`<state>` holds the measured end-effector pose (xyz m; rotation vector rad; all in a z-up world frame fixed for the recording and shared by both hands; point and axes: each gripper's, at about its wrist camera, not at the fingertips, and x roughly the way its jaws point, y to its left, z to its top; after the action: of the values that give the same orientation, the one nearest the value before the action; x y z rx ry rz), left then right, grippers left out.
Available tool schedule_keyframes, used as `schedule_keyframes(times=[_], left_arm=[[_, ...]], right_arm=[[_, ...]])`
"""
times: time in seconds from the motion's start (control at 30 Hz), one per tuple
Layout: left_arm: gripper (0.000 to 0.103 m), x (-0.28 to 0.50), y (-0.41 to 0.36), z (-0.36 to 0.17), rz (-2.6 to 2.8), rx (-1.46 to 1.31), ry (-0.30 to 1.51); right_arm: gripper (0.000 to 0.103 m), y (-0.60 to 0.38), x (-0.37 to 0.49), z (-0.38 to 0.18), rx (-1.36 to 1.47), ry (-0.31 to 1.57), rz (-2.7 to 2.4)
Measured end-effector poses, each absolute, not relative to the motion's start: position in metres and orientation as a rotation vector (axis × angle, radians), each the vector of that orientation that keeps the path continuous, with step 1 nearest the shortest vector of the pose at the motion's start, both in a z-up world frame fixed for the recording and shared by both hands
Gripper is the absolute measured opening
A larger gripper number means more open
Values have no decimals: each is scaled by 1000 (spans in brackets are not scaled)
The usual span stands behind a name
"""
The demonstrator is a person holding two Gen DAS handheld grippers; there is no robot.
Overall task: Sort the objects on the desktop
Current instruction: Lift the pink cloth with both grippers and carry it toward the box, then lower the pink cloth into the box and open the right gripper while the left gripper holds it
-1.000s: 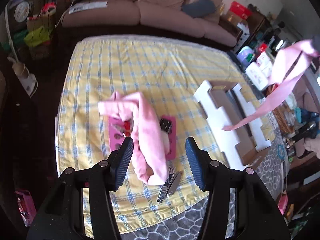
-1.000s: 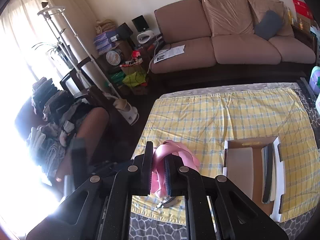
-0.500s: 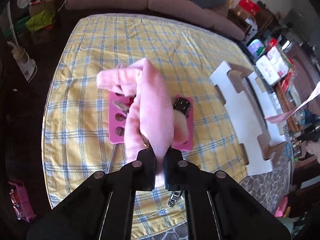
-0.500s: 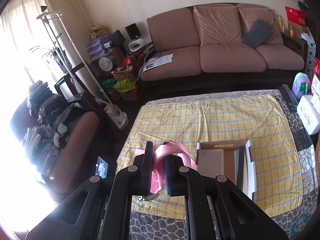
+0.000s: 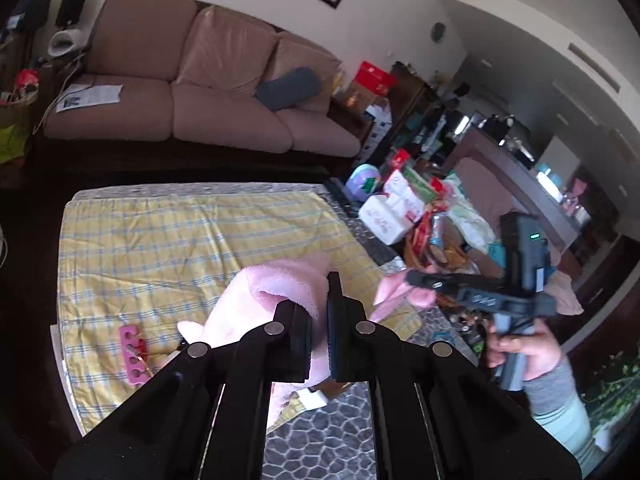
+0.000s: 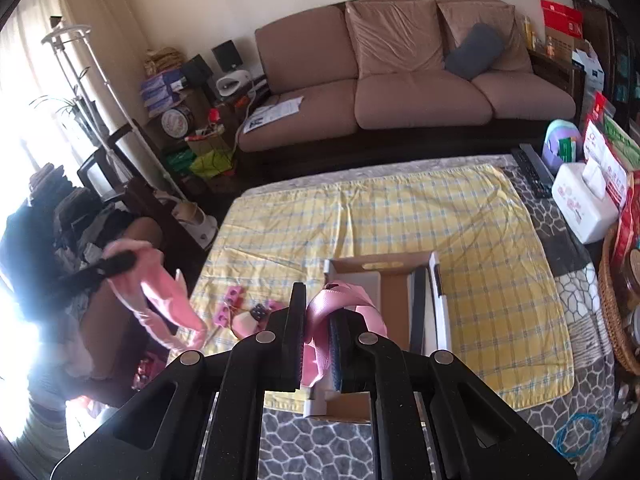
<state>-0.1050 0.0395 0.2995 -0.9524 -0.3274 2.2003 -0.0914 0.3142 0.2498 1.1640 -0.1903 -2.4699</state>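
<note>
My left gripper point(image 5: 319, 312) is shut on a fluffy pink towel point(image 5: 256, 304) and holds it up above the yellow checked cloth point(image 5: 168, 240). In the right wrist view the towel point(image 6: 160, 292) hangs from the left gripper at the table's left edge. My right gripper point(image 6: 317, 320) is shut on a pink satin ribbon point(image 6: 336, 304) above the open cardboard box point(image 6: 392, 280). The right gripper also shows in the left wrist view point(image 5: 416, 280), still pinching the ribbon. Pink toe separators point(image 5: 132, 350) and a small black item point(image 6: 259, 312) lie on the cloth.
A brown sofa point(image 6: 400, 80) stands behind the table. A tissue box point(image 6: 584, 208), snack packs and a wicker basket point(image 6: 616, 312) crowd the right side. A blue rubber band point(image 6: 576, 434) lies at the front right. Clutter and a clothes rack stand at the left.
My left gripper closed on the pink towel and lifted it off the toe separators. My right gripper, holding the ribbon, has moved over the box.
</note>
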Motion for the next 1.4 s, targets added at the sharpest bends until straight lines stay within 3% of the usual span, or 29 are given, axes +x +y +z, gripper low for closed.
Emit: schedule_keyframes(times=[0.4,0.77,1.07,1.2,1.4], left_arm=[[6,-122,95,300,2089,-953,-344],[6,-141,108,275,2057,-986,-364],[6,-138,122,270,2025,-998,-385],[6,-140,140,269,2006,-1021,-364],[6,-156,177,271,1988,-1046,-337]], right_arm=[[9,313,-182,142,1387,-298,-2333],[9,308,-230,140,1374,-554,-2231],[10,318,-203,142,1347,-522,-2263],[10,333,-200,96,1479,-511,-2277],[13,347,-184,52,1659,-343,-2279]])
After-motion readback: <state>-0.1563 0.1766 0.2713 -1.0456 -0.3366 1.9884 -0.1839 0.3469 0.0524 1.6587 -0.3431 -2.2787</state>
